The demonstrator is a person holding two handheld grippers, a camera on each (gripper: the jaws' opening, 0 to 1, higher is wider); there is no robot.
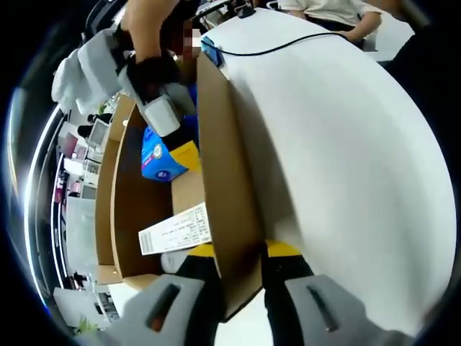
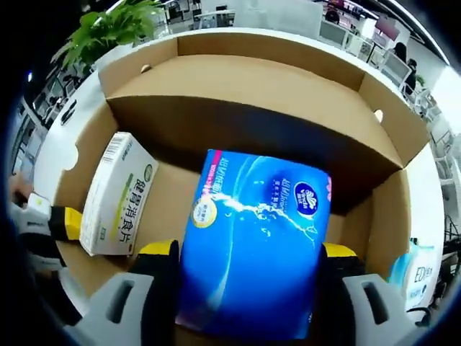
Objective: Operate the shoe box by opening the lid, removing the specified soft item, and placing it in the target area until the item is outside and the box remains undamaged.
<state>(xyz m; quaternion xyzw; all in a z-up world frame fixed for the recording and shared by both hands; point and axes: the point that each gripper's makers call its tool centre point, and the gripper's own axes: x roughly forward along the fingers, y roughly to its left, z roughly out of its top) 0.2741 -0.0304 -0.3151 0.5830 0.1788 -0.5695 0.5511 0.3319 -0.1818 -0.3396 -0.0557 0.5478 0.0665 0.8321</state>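
A: Quick pass. What is the right gripper (image 2: pixel 245 288) doing?

B: It is clamping the blue tissue pack (image 2: pixel 252 252) between its jaws, one jaw on each long side. The pack is sitting over the open shoe box (image 2: pixel 252 94), above the box floor and near the front wall.

A: And handling?

B: Judging by the glossy film wrap, it is light, soft and a bit slippery, so it is likely squashing under the squeeze. Taking it across the short width at mid-body, as here, seems right; the ends would fold.

A: Anything else in the box?

B: A white-and-green carton (image 2: pixel 115 194) is lying inside the box against its left wall, beside the pack, not touching it as far as I can tell. Another blue-white packet (image 2: pixel 414 270) is resting outside the box, by its right wall.

A: Left gripper (image 1: pixel 238 270)?

B: Its jaws are straddling a cardboard wall of the box, one jaw inside, one outside, pinching it; it looks to be steadying the box. In the left gripper view the right gripper (image 1: pixel 166 119) is reaching into the box with the pack (image 1: pixel 162 158).

A: Table?

B: The white table (image 1: pixel 346 158) is lying just outside that wall. The pack is not yet out of the box.
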